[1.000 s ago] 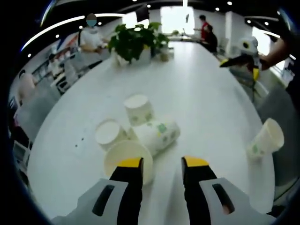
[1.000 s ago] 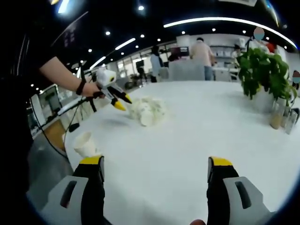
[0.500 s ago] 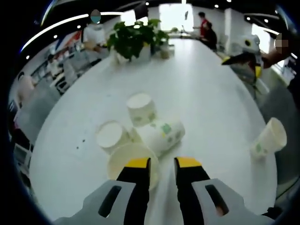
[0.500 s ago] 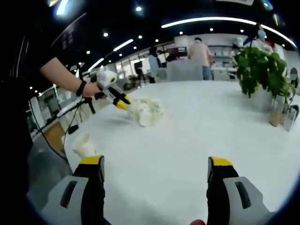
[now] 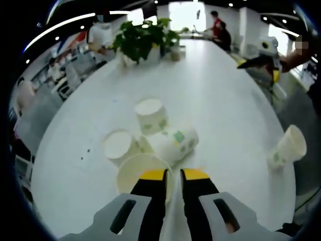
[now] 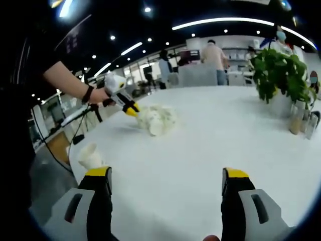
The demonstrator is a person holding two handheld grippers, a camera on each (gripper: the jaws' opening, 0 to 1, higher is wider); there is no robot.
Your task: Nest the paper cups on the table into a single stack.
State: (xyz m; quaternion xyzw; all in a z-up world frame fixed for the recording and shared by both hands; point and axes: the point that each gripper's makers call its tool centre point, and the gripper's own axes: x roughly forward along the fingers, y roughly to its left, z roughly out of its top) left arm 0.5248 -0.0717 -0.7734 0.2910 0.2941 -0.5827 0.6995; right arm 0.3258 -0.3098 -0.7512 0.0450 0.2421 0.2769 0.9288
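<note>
Presently, items as they lie
Table [image 5: 225, 95]: long, white, glossy; potted plant [image 5: 143, 40] at the far end
Cup cluster: four paper cups grouped just ahead of the left gripper [image 5: 173, 176]; near cup [image 5: 138, 170] on its side, mouth toward the camera; printed cup [image 5: 173, 143] on its side behind it, touching; two more, cup [image 5: 119, 144] and cup [image 5: 150, 115], apparently upright
Stray cup [image 5: 286, 148]: tipped, well apart, near the table's edge; also in the right gripper view [image 6: 92, 156]
Left gripper: jaws nearly together, the near cup's rim between the tips by the look of it; a firm clamp cannot be confirmed
Right gripper [image 6: 167, 181]: jaws wide apart, nothing between them, over bare table
Handling, judged: thin paper, very light, crushes easily, likely to skid or roll on the smooth top; best taken by a gentle pinch across the rim wall, one jaw inside and one outside
Hard to make out: rim contact masked by the jaw tips; cluster in the right gripper view [image 6: 156, 119] a pale blur, cup count not readable; the stray cup's print small and indistinct
</note>
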